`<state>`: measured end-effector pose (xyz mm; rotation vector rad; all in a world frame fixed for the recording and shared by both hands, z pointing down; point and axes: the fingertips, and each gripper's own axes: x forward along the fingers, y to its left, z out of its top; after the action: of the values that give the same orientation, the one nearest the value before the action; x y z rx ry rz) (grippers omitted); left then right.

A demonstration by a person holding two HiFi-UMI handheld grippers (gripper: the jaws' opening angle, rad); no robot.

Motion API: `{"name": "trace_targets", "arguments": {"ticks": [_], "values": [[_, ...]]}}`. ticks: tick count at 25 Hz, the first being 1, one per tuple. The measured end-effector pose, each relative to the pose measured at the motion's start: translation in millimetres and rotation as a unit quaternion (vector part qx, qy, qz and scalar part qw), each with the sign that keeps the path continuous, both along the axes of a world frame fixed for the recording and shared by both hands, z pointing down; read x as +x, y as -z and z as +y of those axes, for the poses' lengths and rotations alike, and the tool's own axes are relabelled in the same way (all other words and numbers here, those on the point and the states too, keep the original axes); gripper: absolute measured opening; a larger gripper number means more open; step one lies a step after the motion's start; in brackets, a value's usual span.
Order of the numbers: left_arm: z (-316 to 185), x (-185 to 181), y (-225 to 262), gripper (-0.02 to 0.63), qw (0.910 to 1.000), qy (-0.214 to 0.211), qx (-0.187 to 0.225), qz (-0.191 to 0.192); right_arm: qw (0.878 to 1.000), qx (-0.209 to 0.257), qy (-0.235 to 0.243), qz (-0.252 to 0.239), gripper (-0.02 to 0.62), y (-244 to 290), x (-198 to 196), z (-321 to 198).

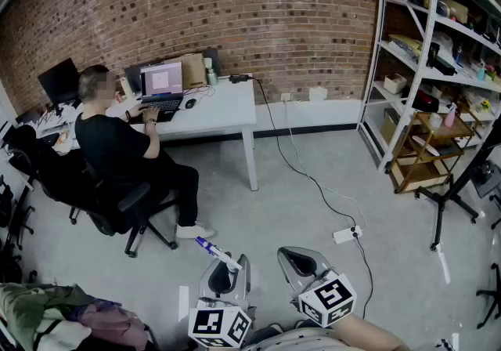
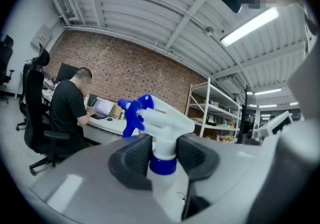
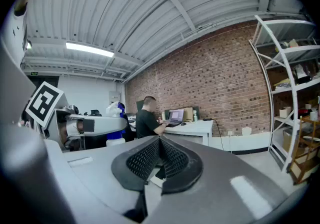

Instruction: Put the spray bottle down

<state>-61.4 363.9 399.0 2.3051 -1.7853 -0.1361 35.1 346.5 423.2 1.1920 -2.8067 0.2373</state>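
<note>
The spray bottle (image 2: 161, 117) has a white head, a blue trigger and a blue collar. It stands upright between the dark pads (image 2: 131, 160) of my left gripper (image 2: 163, 157), which is shut on its neck. The bottle's body below the collar is mostly hidden by the jaws. In the head view the bottle's nozzle (image 1: 214, 251) pokes forward out of the left gripper (image 1: 225, 277), held in the air above the grey floor. Beside it, my right gripper (image 1: 300, 262) is shut and holds nothing; its ribbed pads (image 3: 172, 158) meet. From the right gripper view the bottle (image 3: 116, 111) shows at the left.
A person (image 1: 117, 146) sits on an office chair at a white desk (image 1: 227, 110) with a laptop, by a brick wall. Metal shelving (image 1: 427, 67) lines the right side. A cable and power strip (image 1: 345, 234) lie on the floor, a black stand (image 1: 454, 193) beyond. Clothes (image 1: 70, 314) are piled at lower left.
</note>
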Motion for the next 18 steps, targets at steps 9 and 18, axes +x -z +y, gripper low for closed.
{"name": "trace_targets", "arguments": {"ticks": [9,18], "values": [[-20,-26,-22,0.135,0.9996,0.018,-0.017,0.010,1.000,-0.012,0.015,-0.002,-0.002,-15,-25,-20],[-120,-38,-25,0.135,0.9987,0.048,-0.013,-0.003,0.999,0.000,0.046,0.009,-0.002,-21,-36,-132]]}}
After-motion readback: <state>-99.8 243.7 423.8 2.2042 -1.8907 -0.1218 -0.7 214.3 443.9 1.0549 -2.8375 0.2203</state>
